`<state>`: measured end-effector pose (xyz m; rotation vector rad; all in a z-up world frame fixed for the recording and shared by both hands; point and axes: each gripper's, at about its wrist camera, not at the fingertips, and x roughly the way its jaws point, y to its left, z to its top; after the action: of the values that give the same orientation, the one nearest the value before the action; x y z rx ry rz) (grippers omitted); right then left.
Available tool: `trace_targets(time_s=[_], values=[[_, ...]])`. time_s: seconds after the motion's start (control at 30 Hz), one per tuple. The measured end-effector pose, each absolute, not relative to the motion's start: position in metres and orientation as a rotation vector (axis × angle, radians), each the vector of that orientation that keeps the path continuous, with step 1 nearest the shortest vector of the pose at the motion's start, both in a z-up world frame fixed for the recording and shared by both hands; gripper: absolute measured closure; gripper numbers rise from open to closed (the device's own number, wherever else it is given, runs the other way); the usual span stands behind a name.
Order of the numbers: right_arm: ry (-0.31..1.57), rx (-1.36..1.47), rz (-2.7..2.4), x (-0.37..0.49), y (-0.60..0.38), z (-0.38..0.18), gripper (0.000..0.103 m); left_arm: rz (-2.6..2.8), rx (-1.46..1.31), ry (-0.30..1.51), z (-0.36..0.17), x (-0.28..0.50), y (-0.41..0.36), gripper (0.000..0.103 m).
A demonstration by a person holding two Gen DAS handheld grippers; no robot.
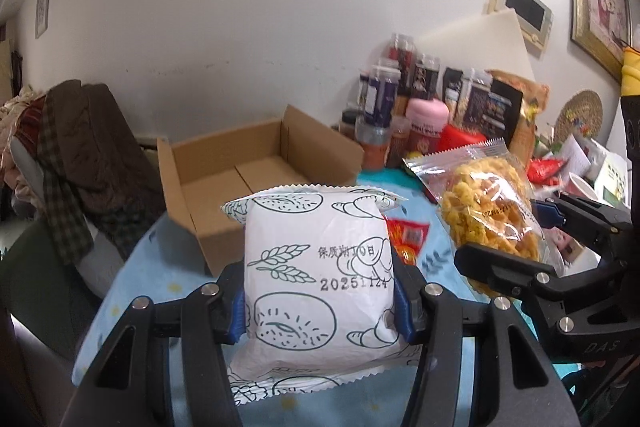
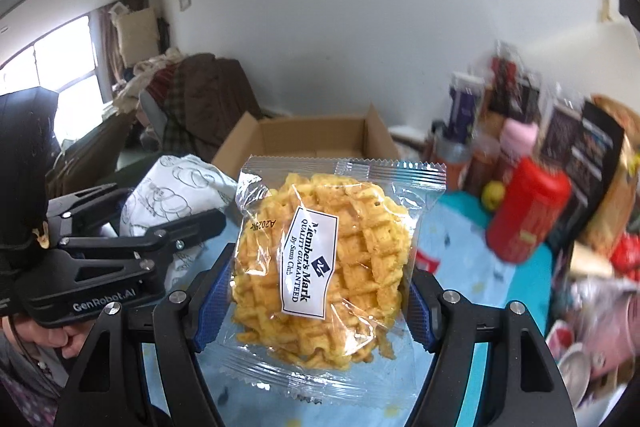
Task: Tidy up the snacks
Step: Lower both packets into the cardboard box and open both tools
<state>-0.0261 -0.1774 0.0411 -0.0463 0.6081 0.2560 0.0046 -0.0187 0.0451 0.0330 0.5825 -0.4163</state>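
**Both grippers loaded, snacks clear of the counter**

Left gripper: jaws clamped on a white bread packet printed with green wheat and pastry line drawings. The blue pads press its two side edges. The packet stands upright, held above the counter (light blue patterned cloth).

Right gripper: jaws clamped on a clear waffle snack packet bearing a white "Member's Mark" label. The pads grip it at 3 and 9 o'clock, and the packet faces the camera.

In the left wrist view, the waffle snack packet sits at 3 o'clock from the bread packet, near but apart from it.

An open cardboard box rests on the counter at 11 o'clock from the bread packet, beyond both held items. Its visible interior is bare.

A cluster of jars and bottles stands against the wall at 1 o'clock. A red canister stands at 3 o'clock from the waffle packet in the right wrist view.
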Motion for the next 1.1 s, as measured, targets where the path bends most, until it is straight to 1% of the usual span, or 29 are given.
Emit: trace_targets(time_s=[0.17, 0.47, 0.7, 1.1], values=[[0.553, -0.057, 0.297, 0.005, -0.176, 0.056, 0.029, -0.384, 0.027, 0.558, 0.056, 0.036, -0.018, 0.048], [0.491, -0.100, 0.327, 0.074, -0.171, 0.063, 0.029, -0.315, 0.029, 0.539, 0.062, 0.100, -0.014, 0.048], [0.500, -0.108, 0.363, 0.134, -0.162, 0.061, 0.029, -0.251, 0.040, 0.545, 0.058, 0.153, -0.008, 0.048], [0.580, -0.080, 0.383, 0.227, -0.157, 0.031, 0.029, -0.175, 0.048, 0.613, 0.033, 0.245, 0.005, 0.048]])
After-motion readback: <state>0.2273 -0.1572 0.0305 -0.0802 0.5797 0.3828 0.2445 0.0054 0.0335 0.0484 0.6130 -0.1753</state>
